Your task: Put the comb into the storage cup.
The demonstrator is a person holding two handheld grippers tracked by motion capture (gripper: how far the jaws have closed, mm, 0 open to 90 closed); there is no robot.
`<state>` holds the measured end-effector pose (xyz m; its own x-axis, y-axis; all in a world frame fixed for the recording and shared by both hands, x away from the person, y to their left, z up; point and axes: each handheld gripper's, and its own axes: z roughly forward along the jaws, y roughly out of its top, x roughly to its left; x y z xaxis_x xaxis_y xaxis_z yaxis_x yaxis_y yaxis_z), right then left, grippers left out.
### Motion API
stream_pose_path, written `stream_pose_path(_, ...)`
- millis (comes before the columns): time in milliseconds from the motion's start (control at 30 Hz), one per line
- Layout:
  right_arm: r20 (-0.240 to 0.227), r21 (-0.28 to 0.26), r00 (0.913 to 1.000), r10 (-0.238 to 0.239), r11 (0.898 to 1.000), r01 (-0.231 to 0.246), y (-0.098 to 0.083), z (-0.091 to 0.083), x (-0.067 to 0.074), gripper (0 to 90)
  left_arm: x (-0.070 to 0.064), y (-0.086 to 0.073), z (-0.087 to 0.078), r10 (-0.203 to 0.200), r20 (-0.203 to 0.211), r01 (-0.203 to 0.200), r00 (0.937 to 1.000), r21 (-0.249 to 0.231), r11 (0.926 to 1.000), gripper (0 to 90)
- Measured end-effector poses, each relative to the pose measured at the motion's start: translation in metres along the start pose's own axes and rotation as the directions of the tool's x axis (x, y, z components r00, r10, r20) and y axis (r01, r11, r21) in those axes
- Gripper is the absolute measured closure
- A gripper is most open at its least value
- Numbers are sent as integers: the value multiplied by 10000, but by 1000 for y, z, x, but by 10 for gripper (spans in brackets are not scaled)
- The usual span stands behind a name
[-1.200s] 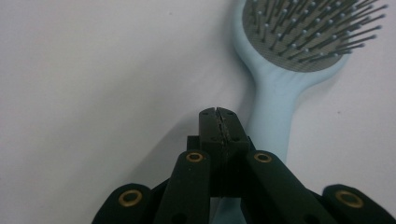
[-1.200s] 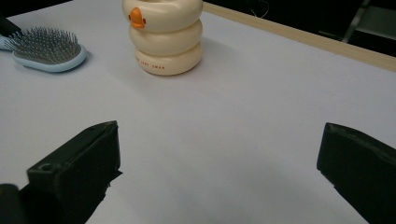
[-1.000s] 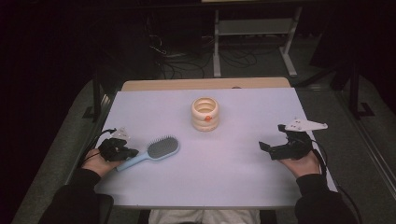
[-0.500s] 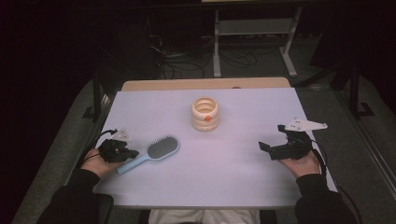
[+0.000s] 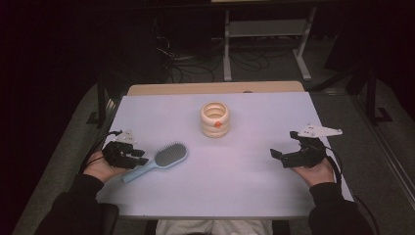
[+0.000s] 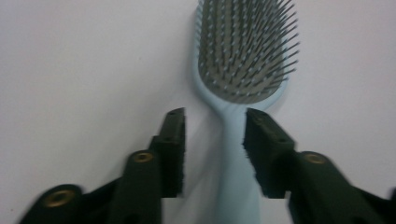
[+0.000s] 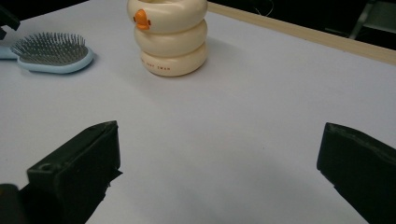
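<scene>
1. Two grippers work a pale table (image 5: pixel 161 110) from the person's side; reading left to right, the left gripper (image 5: pixel 133 157) sits over the brush handle near the table's left edge.
2. Its jaws have just been opening and now stand parted, one on either side of the light-blue handle of the brush (image 6: pixel 238 70); in the left gripper view (image 6: pixel 214 154) the right pad lies at the handle's edge and the left pad stands clear of it, so the brush reads as released, not clamped.
3. The brush (image 5: pixel 164 159) lies flat, bristles up, its head angled toward the table's middle and its handle toward the left hand (image 5: pixel 100 166) — a lie that leaves the slim handle as the natural place to grasp.
4. Just past centre, toward the far edge, stands a cream, ringed holder (image 5: pixel 215 119) with an orange beak, upright and well apart from the brush; its open top suggests a likely home for the brush, though that is a judgement.
5. At the right, the right gripper (image 5: pixel 288 148) hovers low above bare table, jaws spread wide with nothing between them, pointed toward the holder (image 7: pixel 168 37) as if waiting to steady it.
</scene>
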<state>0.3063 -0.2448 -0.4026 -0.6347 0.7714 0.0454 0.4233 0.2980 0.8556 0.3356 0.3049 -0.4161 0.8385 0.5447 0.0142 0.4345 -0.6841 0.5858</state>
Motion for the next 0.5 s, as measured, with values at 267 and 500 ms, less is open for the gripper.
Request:
stream_pose_path(267, -187, 7, 9998, 58, 10000, -58, 0, 1, 1, 0, -9, 19, 1, 54, 298, -60, 9995, 193, 9998, 400)
stream_pose_path(500, -224, 8, 9997, 50, 10000, -50, 0, 1, 1, 0, -8, 23, 13, -27, 927, -18, 9957, 486, 9988, 230)
